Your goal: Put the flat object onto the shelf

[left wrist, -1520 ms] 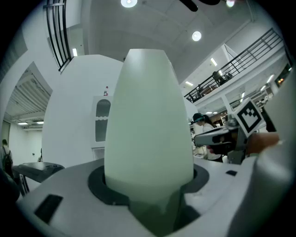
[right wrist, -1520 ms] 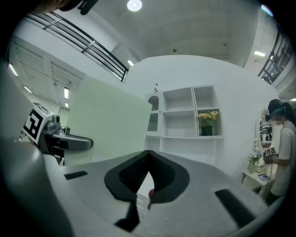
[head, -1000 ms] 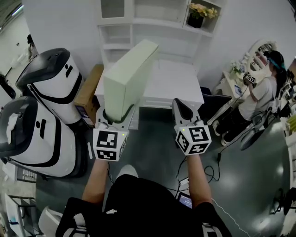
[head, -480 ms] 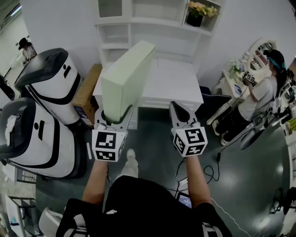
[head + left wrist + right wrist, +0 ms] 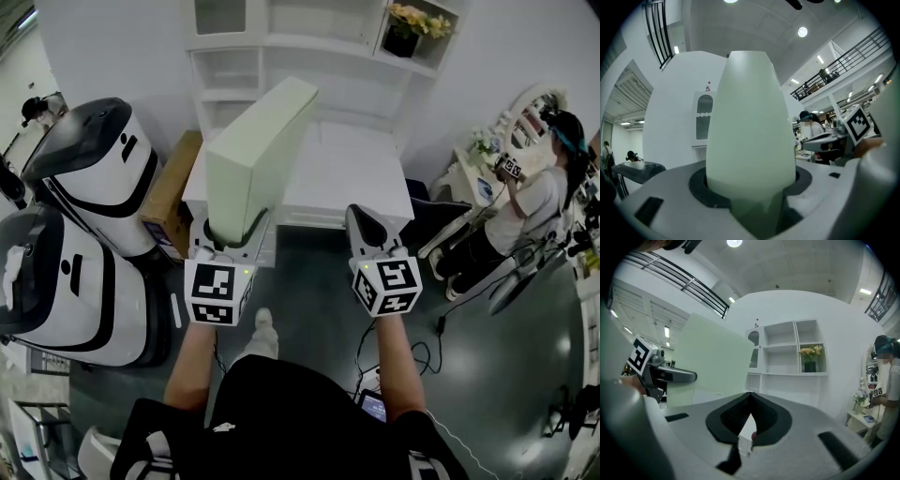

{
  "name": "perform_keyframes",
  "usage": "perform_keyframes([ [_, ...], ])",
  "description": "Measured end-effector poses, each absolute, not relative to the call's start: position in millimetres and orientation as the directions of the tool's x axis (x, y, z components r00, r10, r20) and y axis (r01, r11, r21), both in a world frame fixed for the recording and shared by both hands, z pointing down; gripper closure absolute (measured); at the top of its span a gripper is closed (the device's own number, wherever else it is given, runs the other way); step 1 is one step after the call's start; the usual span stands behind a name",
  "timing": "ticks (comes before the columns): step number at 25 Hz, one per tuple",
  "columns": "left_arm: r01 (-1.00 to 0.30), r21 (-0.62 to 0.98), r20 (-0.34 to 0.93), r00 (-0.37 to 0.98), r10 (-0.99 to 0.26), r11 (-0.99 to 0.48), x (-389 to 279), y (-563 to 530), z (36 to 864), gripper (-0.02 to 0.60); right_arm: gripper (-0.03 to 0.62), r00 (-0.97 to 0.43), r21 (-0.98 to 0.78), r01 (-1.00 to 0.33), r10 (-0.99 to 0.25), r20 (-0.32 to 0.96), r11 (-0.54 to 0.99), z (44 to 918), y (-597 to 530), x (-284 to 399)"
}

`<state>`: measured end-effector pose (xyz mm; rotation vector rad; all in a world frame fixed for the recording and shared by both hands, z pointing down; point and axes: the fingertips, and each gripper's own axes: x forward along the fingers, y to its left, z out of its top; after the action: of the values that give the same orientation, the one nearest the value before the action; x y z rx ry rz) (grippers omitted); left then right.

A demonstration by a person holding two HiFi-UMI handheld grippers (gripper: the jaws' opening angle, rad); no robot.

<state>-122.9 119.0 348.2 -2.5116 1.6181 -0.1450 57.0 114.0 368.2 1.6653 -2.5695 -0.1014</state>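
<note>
The left tool (image 5: 232, 239) is closed on the near short edge of the pale green flat rectangular board (image 5: 258, 155). It holds the board standing on its narrow side, with the far end pointing toward the white shelf unit with open compartments (image 5: 239, 70). The right tool (image 5: 366, 220) is near it on the right, apart from the board, its jaws brought together with nothing between them. Under the compartments the white desk (image 5: 356, 173) has a bare top. A dark pot with yellow flowers (image 5: 403, 33) stands in the upper right compartment. On the left, two large white-and-black rounded machines (image 5: 94, 169) and a brown cardboard box (image 5: 173, 187) stand just beside the desk's edge, so the room there is narrow. On the right the dark grey floor (image 5: 487, 375) is open as far as a person (image 5: 530, 202), who is well apart.
</note>
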Motion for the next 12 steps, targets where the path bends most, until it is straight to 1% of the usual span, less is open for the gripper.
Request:
perform_keyframes([
  [9, -0.895, -0.147, 0.0, 0.425, -0.905, -0.421, -118, 36, 346, 0.318, 0.599, -0.398, 0.115, -0.908, -0.916, 0.059, 0.402, 370, 32, 61],
  [12, -0.897, -0.183, -0.012, 0.411, -0.912, -0.402, -122, 5, 341, 0.318, 0.599, -0.389, 0.111, -0.913, -0.919, 0.059, 0.394, 365, 0, 60],
])
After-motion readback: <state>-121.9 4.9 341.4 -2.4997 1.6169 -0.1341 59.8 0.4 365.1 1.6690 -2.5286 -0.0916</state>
